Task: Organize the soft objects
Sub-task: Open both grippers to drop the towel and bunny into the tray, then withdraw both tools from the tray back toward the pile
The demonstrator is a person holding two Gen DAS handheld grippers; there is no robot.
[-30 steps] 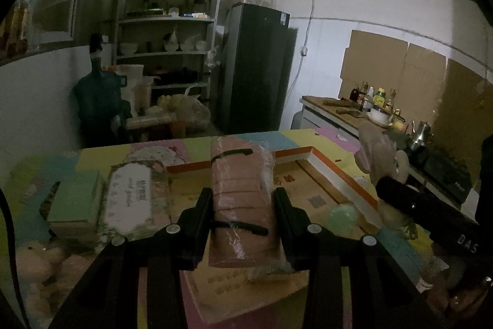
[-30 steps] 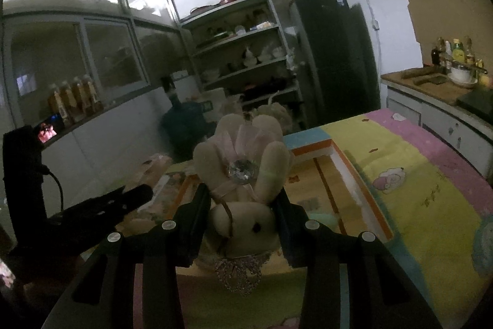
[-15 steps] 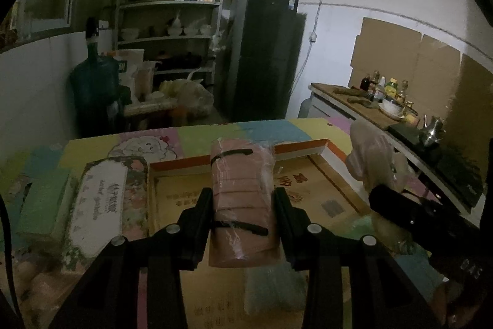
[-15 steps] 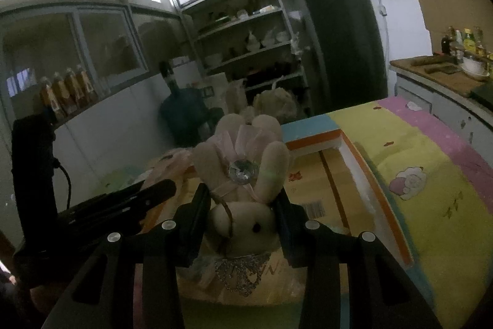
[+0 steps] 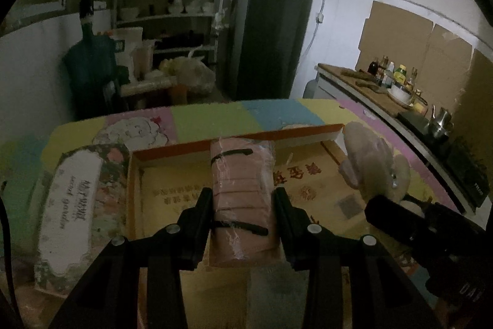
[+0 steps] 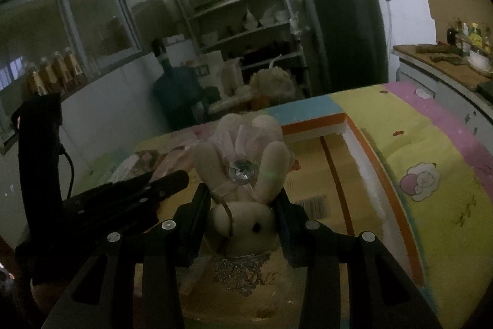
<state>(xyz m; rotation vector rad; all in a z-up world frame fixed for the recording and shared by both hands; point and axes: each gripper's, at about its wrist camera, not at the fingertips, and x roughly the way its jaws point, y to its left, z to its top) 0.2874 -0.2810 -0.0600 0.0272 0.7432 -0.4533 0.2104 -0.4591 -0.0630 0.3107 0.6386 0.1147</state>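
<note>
My left gripper (image 5: 243, 199) is shut on a pink wrapped roll of cloth (image 5: 242, 190) bound by two black bands, held above the shallow orange-rimmed cardboard box (image 5: 234, 141). My right gripper (image 6: 243, 202) is shut on a cream plush rabbit (image 6: 243, 171) with a pink bow and a round gem, also above the box (image 6: 357, 141). In the left wrist view the rabbit (image 5: 372, 159) and the right gripper's body show at the right. In the right wrist view the left gripper (image 6: 154, 187) shows at the left.
A floral tissue pack (image 5: 71, 202) lies left of the box on the pastel patchwork mat (image 5: 209, 119). A pale soft item (image 5: 277, 295) lies in the box near the front. Shelves (image 5: 172, 5), a dark fridge (image 5: 265, 33) and a counter with bottles (image 5: 385, 82) stand behind.
Both grippers have moved forward over the box with their loads still held. The floral pack and box rim now sit closer in the left wrist view.
</note>
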